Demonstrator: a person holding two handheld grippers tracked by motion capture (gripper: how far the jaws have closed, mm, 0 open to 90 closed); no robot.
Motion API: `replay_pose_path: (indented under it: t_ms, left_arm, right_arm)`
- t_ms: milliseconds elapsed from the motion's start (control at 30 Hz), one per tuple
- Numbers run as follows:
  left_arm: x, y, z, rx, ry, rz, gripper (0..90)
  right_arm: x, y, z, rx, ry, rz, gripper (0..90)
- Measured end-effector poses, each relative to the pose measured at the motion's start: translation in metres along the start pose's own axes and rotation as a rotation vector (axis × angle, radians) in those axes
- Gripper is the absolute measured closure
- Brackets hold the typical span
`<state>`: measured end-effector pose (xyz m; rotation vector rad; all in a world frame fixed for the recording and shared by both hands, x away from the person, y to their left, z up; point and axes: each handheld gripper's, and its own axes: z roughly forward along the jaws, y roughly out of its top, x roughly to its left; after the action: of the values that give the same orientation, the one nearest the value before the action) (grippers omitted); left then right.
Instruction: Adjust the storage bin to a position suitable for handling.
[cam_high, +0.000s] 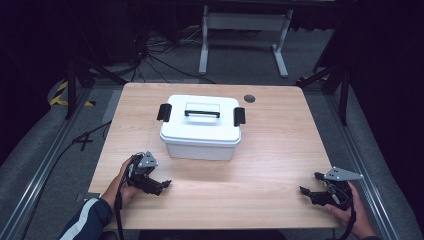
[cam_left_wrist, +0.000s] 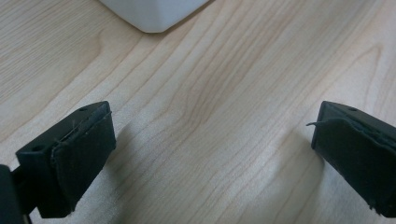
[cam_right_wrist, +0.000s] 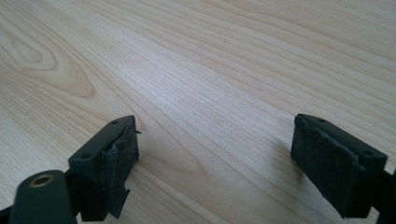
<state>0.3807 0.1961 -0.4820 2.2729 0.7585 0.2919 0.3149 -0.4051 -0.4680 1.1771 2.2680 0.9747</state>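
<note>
A white lidded storage box (cam_high: 201, 128) with a black handle (cam_high: 202, 113) and black side latches stands on the wooden table (cam_high: 270, 145), left of centre toward the back. My left gripper (cam_high: 161, 185) rests low at the front left, just in front of the box, open with nothing between its jaws. A corner of the box (cam_left_wrist: 152, 14) appears at the top of the left gripper view beyond my left gripper (cam_left_wrist: 212, 154). My right gripper (cam_high: 310, 184) lies at the front right, open and empty. In the right gripper view my right gripper (cam_right_wrist: 215, 163) hovers over bare wood.
A round grey grommet (cam_high: 249, 98) sits in the table's far edge. Behind the table stand a white desk frame (cam_high: 244, 30) and loose cables on the floor. Metal rails run along both sides of the table.
</note>
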Motion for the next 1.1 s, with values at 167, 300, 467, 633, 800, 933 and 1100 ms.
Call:
replay_pose_path:
  t_ms: [167,300,467,633,800,933,1100]
  left_arm:
    - [0.001,0.000,-0.001,0.007,-0.011,0.003,0.1]
    - [0.000,-0.002,-0.002,0.000,-0.001,0.007,0.3]
    - [-0.002,-0.003,-0.003,0.002,0.008,-0.002,0.4]
    - [0.001,-0.005,-0.005,0.004,-0.013,0.020,0.4]
    - [0.001,-0.005,-0.005,0.005,-0.014,0.020,0.3]
    - [0.001,-0.005,-0.005,0.005,-0.014,0.020,0.4]
    - [0.001,-0.005,-0.005,0.008,-0.016,0.019,0.5]
  right_arm:
    - [0.000,0.001,0.001,-0.002,0.001,-0.002,15.4]
    - [-0.002,0.004,0.004,-0.002,0.012,-0.007,15.5]
    - [-0.006,0.008,0.008,0.011,0.018,-0.013,16.2]
    - [-0.011,0.010,0.007,0.024,0.043,-0.034,18.5]
    - [-0.015,0.016,0.010,0.016,0.068,-0.036,28.8]
    - [-0.015,0.023,0.012,0.023,0.127,-0.061,35.8]
    - [-0.011,0.042,0.009,0.026,0.146,-0.120,39.1]
